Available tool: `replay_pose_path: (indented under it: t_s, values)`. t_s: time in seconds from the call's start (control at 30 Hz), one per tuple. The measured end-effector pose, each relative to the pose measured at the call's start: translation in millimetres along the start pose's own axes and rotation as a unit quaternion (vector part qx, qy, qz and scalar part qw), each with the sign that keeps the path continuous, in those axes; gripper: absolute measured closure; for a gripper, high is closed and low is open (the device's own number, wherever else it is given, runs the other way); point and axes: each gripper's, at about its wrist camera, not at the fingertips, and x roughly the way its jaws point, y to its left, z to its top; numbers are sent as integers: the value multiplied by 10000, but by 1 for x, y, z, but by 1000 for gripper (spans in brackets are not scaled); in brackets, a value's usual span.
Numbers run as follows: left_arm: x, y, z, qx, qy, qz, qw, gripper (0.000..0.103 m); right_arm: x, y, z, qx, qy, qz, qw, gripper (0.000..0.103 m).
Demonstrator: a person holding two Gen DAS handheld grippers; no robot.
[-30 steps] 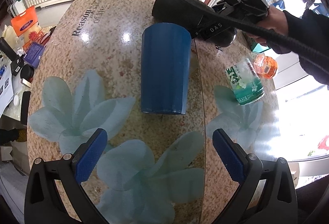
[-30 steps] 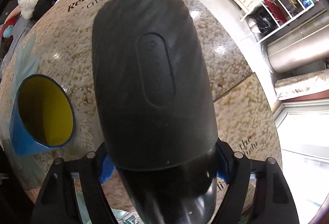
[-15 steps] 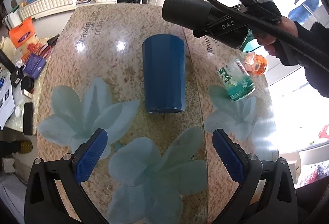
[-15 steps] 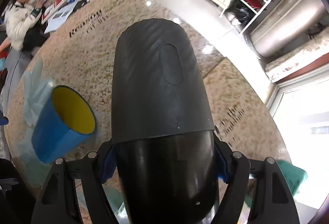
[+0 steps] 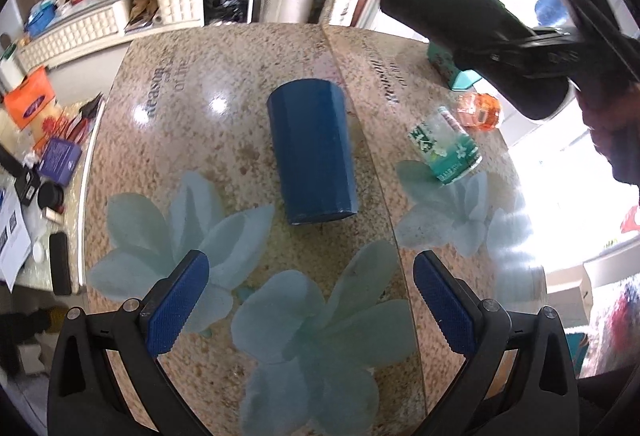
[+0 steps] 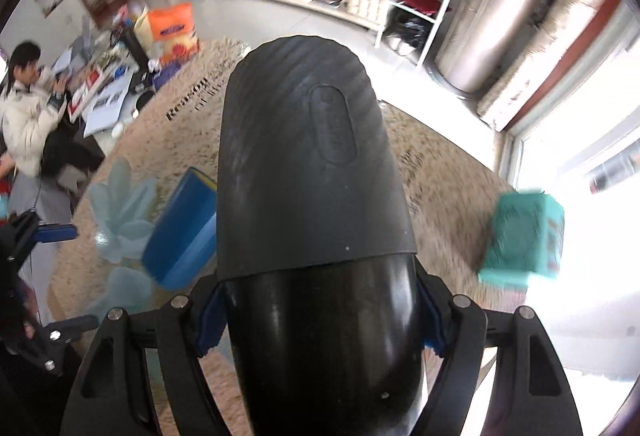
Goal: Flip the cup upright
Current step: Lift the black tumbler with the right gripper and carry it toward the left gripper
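Observation:
A blue cup [image 5: 312,152] with a yellow inside lies on its side in the middle of the round table, its base toward me. It also shows in the right wrist view [image 6: 180,232]. My left gripper [image 5: 312,300] is open and empty, hovering short of the cup's base. My right gripper [image 6: 316,316] is shut on a black tumbler [image 6: 308,172], which lies along its fingers and is held up in the air. In the left wrist view the black tumbler [image 5: 472,36] hangs above the table's far right.
A green-labelled can [image 5: 444,144], an orange object [image 5: 478,110] and a teal box [image 6: 524,240] stand on the table's right side. The beige flower-print tabletop [image 5: 200,140] has edges all round. A person [image 6: 28,128] sits at a cluttered desk beyond.
My right gripper has lifted the black tumbler up and away from the table toward the right. My left gripper has pulled back a little. The blue cup has not moved.

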Motion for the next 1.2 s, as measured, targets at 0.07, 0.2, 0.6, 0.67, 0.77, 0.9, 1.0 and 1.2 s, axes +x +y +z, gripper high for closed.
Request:
replay_pose_path:
  t_s: [0.07,0.2,0.6,0.67,0.77,0.9,1.0,1.2]
  values:
    - [-2,-3,-2,118,-40,-74,9999,0,-12,0,-11,218,-79,-59,9997,28]
    - [-4,-10,-6,304,-58,-184,9993,0,-21,1,-37,696,-158,-114,9974,28]
    - [13,-9,-24,324,263,106,9991,0,-4,39,-116,1789,32,-96,9838,28]
    - [16,-8,-25,309,255,150,9991,0,5,46,-126,1979,86,-61,9802,28]
    - [19,-8,-27,307,266,205,9990,0,22,57,-137,2205,250,-69,9750,28]
    - [25,-11,-29,350,317,252,9986,0,44,63,-147,2408,445,-90,9695,28]
    - [27,-13,-32,394,350,257,9983,0,54,65,-151,2557,552,-150,9651,28]
    - [28,-16,-37,470,444,223,9977,0,68,68,-152,2611,699,-318,9623,28]
